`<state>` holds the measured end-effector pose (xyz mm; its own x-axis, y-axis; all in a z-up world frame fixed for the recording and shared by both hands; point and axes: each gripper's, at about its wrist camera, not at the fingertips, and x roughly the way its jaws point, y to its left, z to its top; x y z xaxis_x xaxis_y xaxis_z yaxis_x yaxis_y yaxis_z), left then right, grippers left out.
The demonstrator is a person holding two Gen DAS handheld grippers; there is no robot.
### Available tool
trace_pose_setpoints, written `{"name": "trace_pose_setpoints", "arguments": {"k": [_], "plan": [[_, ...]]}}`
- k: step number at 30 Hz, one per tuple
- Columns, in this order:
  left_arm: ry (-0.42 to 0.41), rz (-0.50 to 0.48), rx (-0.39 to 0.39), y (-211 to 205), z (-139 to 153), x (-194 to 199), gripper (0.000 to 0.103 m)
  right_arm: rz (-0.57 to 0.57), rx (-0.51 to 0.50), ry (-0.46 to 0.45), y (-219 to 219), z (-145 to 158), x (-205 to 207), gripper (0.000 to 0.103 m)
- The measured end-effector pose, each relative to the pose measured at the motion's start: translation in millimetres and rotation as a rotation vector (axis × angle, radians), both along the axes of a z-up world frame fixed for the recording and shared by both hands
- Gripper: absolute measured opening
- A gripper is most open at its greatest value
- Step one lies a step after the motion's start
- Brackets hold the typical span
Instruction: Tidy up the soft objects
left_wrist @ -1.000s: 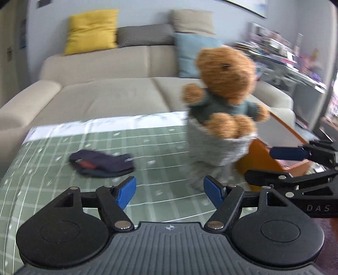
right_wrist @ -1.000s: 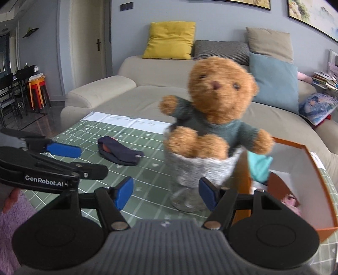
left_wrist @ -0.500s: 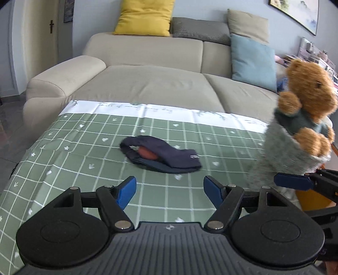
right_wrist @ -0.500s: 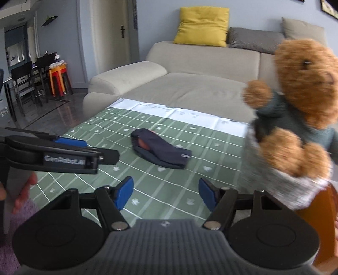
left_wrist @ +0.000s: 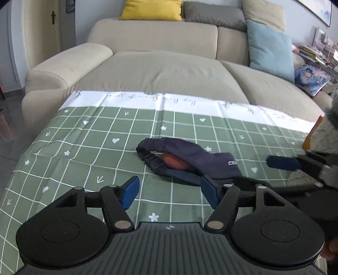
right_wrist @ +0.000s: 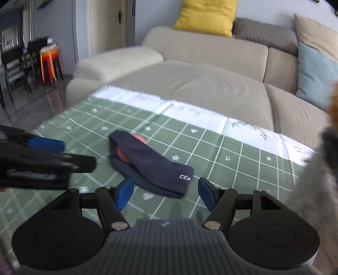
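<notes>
Table with a green checked cloth [left_wrist: 88, 148], white-bordered along its far edge, set before a beige sofa [left_wrist: 160, 69]. Left gripper [left_wrist: 170, 191]: blue-padded fingers apart with nothing between them, jaws just narrowed a little, held low above the cloth. Centre of the cloth: a dark navy sock [left_wrist: 190, 160], lying flat and crumpled, its elastic cuff open to the left and an orange-red lining or object showing inside; white lettering near its right end. The sock lies just beyond the left gripper's fingertips, untouched. Right gripper [right_wrist: 165, 193]: fingers spread, empty, pointed at the same sock [right_wrist: 154, 167] from the near side. Right edge: a grey fuzzy item [right_wrist: 316, 190] with an orange box [left_wrist: 310, 137] corner behind it, partly cut off. Sofa back: yellow cushion [left_wrist: 151, 9], light blue cushion [left_wrist: 270, 48].
</notes>
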<state>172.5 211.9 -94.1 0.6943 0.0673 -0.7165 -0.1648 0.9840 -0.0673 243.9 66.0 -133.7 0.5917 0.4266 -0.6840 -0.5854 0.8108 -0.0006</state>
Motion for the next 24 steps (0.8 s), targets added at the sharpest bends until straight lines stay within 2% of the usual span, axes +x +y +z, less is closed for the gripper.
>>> {"name": "trace_pose_setpoints", "arguments": {"k": [4, 8, 11, 13, 14, 15, 17, 20, 24], "plan": [[0.021, -0.003, 0.017, 2, -12, 8, 0.078, 0.020, -0.028, 0.054, 18, -29, 32, 0.067], [0.050, 0.026, 0.003, 9, -23, 12, 0.078, 0.024, -0.019, 0.094, 25, -46, 46, 0.067], [0.063, 0.040, -0.008, 11, -27, 13, 0.078, 0.028, -0.020, 0.117, 26, -54, 45, 0.054], [0.067, 0.040, -0.013, 12, -29, 12, 0.078, 0.048, -0.036, 0.076, 28, -57, 38, 0.048], [0.069, 0.041, -0.015, 11, -29, 12, 0.078, 0.067, -0.037, 0.067, 29, -57, 35, 0.038], [0.070, 0.042, -0.019, 11, -29, 11, 0.078, 0.083, -0.046, 0.059, 30, -57, 33, 0.021], [0.076, 0.041, -0.025, 9, -29, 10, 0.078, 0.107, -0.112, 0.014, 37, -54, 25, 0.005], [0.083, 0.026, -0.033, 4, -26, 5, 0.078, 0.120, -0.084, 0.033, 32, -47, 14, 0.003], [0.097, 0.005, -0.052, -5, -23, -6, 0.078, 0.085, -0.042, 0.045, 11, -34, -11, 0.003]]}}
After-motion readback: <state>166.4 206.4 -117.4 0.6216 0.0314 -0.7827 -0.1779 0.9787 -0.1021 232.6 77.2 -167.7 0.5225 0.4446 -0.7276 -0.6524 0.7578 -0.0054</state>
